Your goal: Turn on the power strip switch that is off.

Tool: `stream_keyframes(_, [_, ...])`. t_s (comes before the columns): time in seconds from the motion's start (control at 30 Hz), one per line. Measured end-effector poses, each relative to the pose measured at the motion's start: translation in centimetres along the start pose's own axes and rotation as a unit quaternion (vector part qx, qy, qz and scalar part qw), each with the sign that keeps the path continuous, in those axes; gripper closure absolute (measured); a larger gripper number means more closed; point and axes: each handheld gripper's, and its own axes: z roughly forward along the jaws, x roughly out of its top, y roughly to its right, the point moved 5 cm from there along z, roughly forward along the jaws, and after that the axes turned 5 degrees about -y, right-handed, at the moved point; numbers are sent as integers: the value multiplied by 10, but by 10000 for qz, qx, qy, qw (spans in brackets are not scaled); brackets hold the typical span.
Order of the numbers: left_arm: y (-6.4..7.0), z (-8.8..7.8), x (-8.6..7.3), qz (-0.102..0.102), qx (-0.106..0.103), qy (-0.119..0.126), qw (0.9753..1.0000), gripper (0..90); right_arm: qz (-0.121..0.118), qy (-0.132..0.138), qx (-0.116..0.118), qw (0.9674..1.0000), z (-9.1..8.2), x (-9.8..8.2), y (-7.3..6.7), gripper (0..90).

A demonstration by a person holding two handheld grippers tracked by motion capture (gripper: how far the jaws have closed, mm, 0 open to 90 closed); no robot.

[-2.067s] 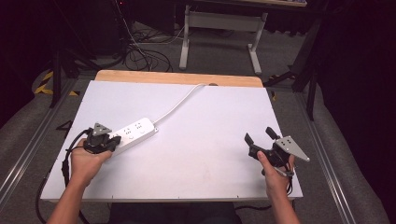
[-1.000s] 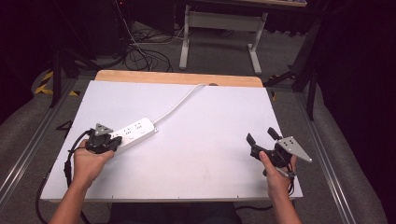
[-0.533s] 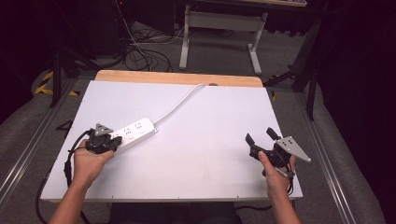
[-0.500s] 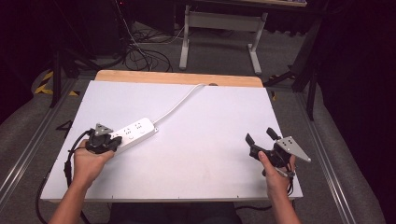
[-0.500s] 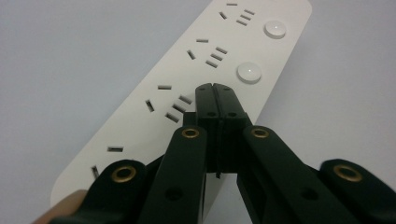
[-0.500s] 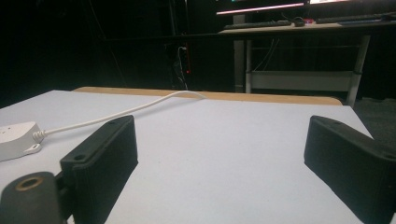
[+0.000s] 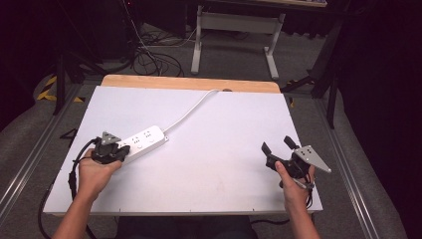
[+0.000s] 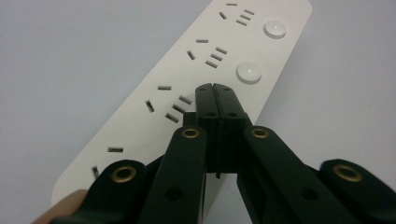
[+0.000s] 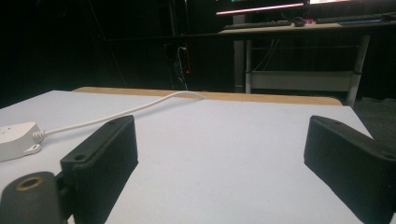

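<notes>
Very little had moved over the last couple of seconds, as far as I could see from where I stood. The left gripper (image 7: 110, 148) stayed planted at the near end of the long white plastic power strip (image 7: 142, 142), and the right gripper (image 7: 281, 149) had only wobbled slightly near the table's right edge, well apart from everything else. To me that stillness suggested the left hand was settling onto a switch rather than travelling anywhere, so the work on the strip looked barely begun.

Through the left gripper view, its black jaws were pressed together with nothing between them, tips (image 8: 215, 91) resting on or just above the power strip (image 8: 205, 70), just beside one of the round white push buttons (image 8: 249, 73); I could not tell whether they actually touched the plastic. A second button (image 8: 274, 28) sat farther along. All the sockets I could see were empty, no plug in any.

The right gripper's jaws stood wide apart, holding nothing, low over the flat white tabletop (image 7: 224, 129). The strip lay at an angle on the table's left side, its thin white cable (image 7: 191, 109) curving away toward the wooden strip (image 7: 189, 83) at the far edge. There were no containers on the table.
</notes>
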Motion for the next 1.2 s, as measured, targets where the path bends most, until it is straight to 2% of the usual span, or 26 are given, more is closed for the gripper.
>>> stream_keyframes(0.83, [1,0,-1,-45,7,41,10000,900,0,8,-2,10000,-1,1,-2,103])
stream_keyframes(0.93, [1,0,0,-13,78,23,10000,900,-6,3,-2,10000,0,1,-2,103])
stream_keyframes(1.2, [3,-2,0,-32,72,56,10000,900,-22,-15,7,10000,2,1,-2,103])
